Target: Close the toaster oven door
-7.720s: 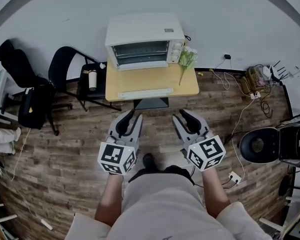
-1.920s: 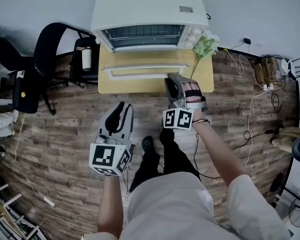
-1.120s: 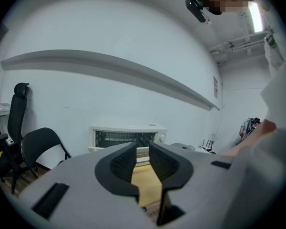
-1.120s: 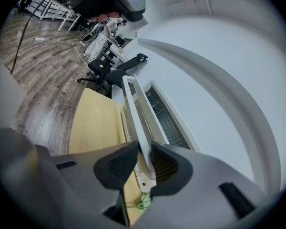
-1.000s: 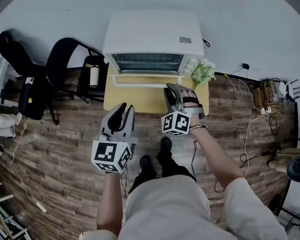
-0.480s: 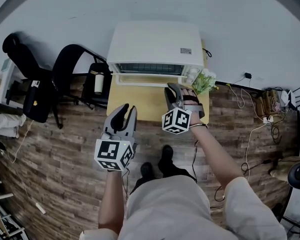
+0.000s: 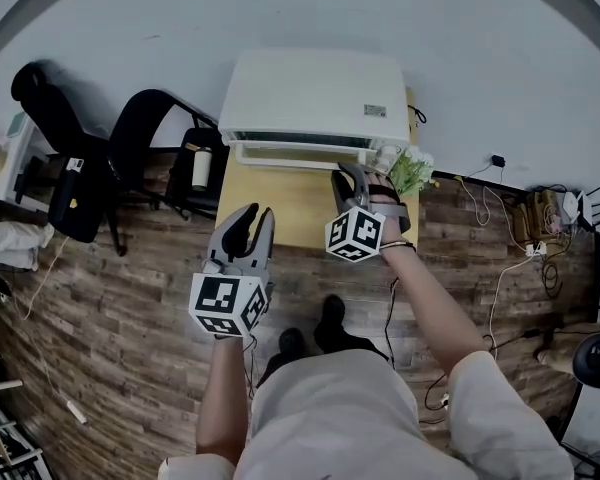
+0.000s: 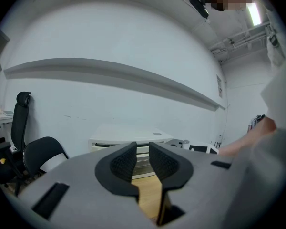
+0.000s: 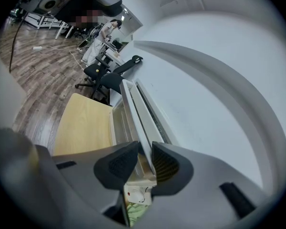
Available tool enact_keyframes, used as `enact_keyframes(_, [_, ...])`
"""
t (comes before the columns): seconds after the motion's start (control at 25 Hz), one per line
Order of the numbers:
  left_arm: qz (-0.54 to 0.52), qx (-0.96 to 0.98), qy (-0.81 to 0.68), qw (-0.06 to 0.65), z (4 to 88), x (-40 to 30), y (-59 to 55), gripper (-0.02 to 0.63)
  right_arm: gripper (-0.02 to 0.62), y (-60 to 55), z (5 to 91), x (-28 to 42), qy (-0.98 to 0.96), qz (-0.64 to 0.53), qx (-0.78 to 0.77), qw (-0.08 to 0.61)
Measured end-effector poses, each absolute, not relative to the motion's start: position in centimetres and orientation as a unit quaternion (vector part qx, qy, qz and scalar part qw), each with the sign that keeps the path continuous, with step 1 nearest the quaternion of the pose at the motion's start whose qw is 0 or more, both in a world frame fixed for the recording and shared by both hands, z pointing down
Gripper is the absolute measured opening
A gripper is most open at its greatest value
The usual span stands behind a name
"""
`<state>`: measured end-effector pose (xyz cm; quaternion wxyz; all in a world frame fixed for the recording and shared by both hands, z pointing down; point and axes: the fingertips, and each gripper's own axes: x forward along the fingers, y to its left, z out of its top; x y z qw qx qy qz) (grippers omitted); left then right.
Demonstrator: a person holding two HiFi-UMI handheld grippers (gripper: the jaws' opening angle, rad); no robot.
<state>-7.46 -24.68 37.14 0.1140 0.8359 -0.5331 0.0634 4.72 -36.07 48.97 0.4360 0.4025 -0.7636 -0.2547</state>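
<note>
Swung up since earlier, the toaster oven door (image 7: 290, 152) is nearly closed, right gripper (image 7: 356, 175) fingers clamped on it; left gripper (image 7: 250, 216) fingers slightly apart, empty.

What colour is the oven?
The oven is white. The head view shows it best.

In the head view, the right gripper (image 7: 355, 176) covers the right end of the toaster oven door (image 7: 300, 154), and the oven front at 12 o'clock is too foreshortened to see inside. In the left gripper view, the left gripper (image 8: 142, 150) hides most of the table (image 8: 148, 194). In the right gripper view, a distant person (image 9: 99, 39) at 11 o'clock is too small to make out.
</note>
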Motion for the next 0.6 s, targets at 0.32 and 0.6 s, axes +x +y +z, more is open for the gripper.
enact_keyframes(0.32, [0.065, 0.836, -0.533, 0.113, 37.1, -7.6, -24.9, 0.078, 0.081, -37.3, 48.6, 4.9, -0.764, -0.246, 0.406, 0.437])
enact_keyframes(0.6, [0.067, 0.837, -0.532, 0.114, 37.2, -7.7, -25.0, 0.078, 0.083, -37.9, 48.3, 4.8, -0.766, -0.237, 0.409, 0.435])
